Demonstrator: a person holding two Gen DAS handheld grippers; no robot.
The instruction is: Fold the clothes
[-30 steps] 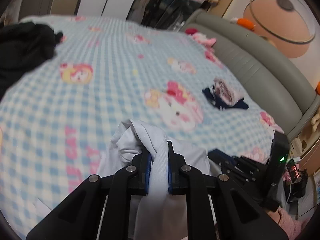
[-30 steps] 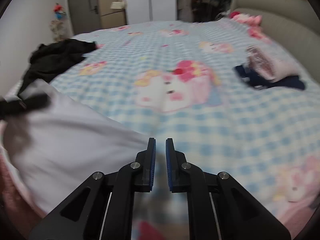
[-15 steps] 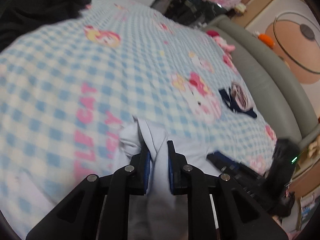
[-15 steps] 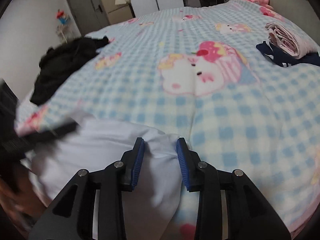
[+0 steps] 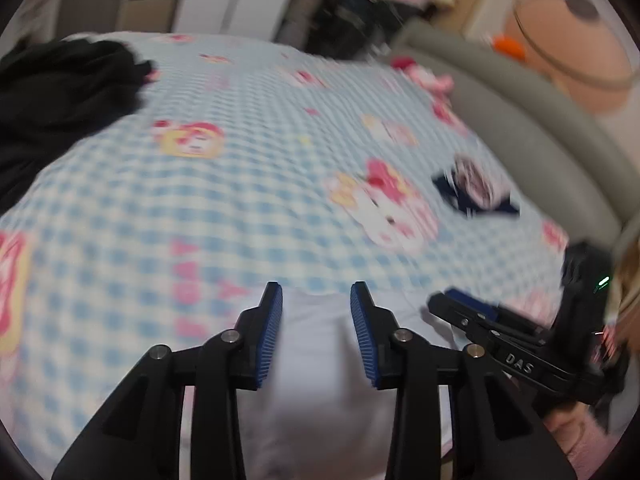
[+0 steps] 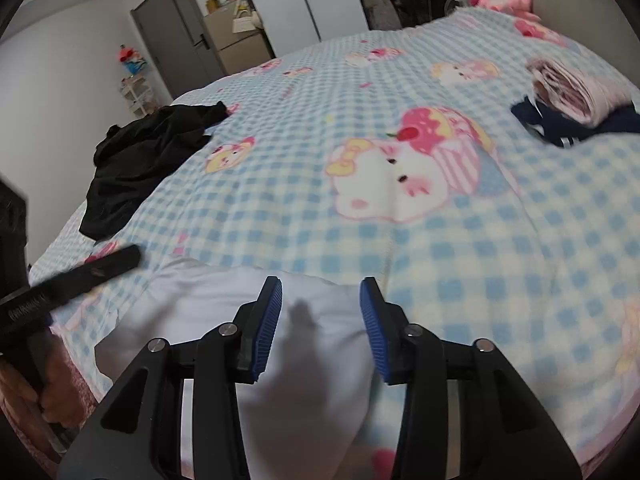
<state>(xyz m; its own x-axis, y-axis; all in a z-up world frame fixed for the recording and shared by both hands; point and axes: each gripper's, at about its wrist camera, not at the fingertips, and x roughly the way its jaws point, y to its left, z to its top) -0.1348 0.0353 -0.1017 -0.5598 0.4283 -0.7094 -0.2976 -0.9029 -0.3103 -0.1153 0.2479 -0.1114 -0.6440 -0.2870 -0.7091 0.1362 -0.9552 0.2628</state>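
A white garment lies flat at the near edge of the bed, also seen in the right wrist view as the white garment. My left gripper stands open above it, with nothing between its blue pads. My right gripper is open too, over the cloth's right part. From the left wrist view the right gripper shows at the right, held by a hand. The left gripper's finger crosses the left of the right wrist view.
A black garment lies crumpled at the bed's far left. A folded pink-and-navy stack sits at the right. The blue checked blanket covers the bed. A grey headboard runs along the right; a door and wardrobes stand behind.
My left gripper let go of the white cloth and opened. My right gripper opened wider. The garment now lies flat on the bed.
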